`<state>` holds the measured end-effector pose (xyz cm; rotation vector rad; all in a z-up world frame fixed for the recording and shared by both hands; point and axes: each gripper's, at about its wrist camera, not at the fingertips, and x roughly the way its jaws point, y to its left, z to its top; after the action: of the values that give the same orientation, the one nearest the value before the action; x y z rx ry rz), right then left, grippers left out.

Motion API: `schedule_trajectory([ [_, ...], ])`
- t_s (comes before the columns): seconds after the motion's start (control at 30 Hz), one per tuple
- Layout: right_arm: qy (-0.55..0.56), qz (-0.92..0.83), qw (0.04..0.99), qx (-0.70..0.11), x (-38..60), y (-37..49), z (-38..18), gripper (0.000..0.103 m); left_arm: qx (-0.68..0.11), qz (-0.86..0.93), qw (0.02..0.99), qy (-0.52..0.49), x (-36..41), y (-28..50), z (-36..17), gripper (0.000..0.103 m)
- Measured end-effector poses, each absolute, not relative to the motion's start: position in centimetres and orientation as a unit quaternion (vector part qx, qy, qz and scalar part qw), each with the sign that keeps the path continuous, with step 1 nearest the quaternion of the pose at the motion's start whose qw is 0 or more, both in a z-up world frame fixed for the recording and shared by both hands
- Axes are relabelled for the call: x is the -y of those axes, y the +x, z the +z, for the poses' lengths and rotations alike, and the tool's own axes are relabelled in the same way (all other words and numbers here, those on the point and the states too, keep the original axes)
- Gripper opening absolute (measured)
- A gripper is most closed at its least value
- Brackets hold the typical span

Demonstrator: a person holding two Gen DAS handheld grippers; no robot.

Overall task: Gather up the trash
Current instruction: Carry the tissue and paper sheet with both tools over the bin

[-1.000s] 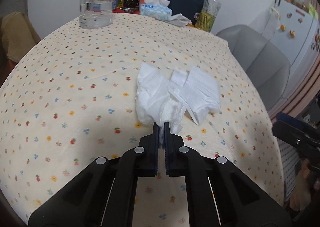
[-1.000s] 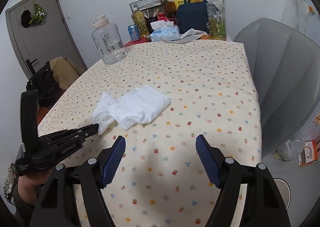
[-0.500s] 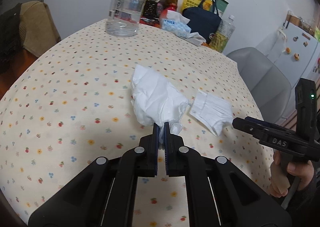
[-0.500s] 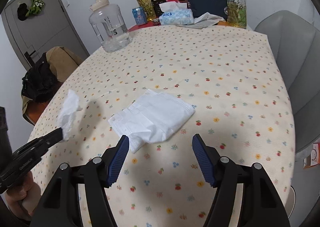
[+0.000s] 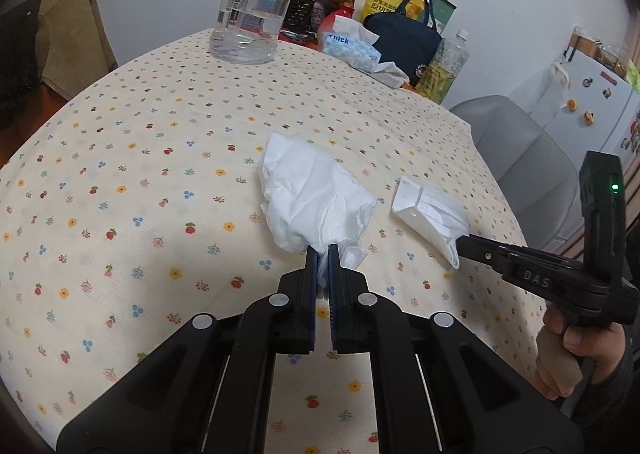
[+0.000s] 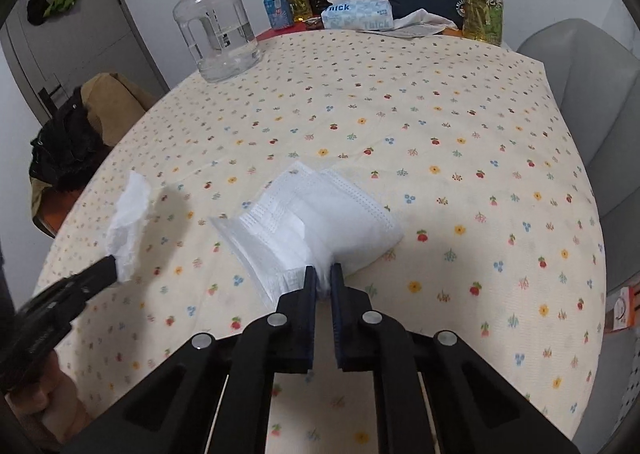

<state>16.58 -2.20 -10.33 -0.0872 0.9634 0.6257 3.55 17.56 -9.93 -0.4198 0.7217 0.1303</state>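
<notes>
The counter (image 6: 460, 102) carries less loose trash than a second ago: the right tongs (image 6: 323, 274), then spread wide short of the mask (image 6: 320, 222), have closed and now pinch its near edge, so both pieces are gripped and ready to carry off. The left tongs (image 5: 323, 254) still pinch the crumpled tissue (image 5: 312, 198), held up just ahead; the mask is white, pleated, folded
</notes>
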Motion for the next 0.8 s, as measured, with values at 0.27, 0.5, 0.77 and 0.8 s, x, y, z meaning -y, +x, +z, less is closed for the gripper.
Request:
schedule_trajectory([
  [0.27,-0.017,0.289,0.852,-0.436,5.1,15.2,-7.3,0.007,-0.335,0.037,0.919,-0.204,-16.0,4.4,-8.4,0.006],
  [0.5,-0.01,0.262,0.858,-0.442,7.7,14.8,-6.7,0.007,-0.327,0.001,0.924,-0.2,-13.1,5.7,-7.4,0.006],
  [0.77,0.002,0.218,0.871,-0.441,12.7,14.2,-5.3,0.007,-0.333,-0.041,0.924,-0.185,-9.1,7.5,-6.5,0.006],
  [0.8,0.002,0.211,0.873,-0.44,13.5,14.2,-5.2,0.007,-0.335,-0.046,0.923,-0.182,-8.6,7.7,-6.5,0.006],
])
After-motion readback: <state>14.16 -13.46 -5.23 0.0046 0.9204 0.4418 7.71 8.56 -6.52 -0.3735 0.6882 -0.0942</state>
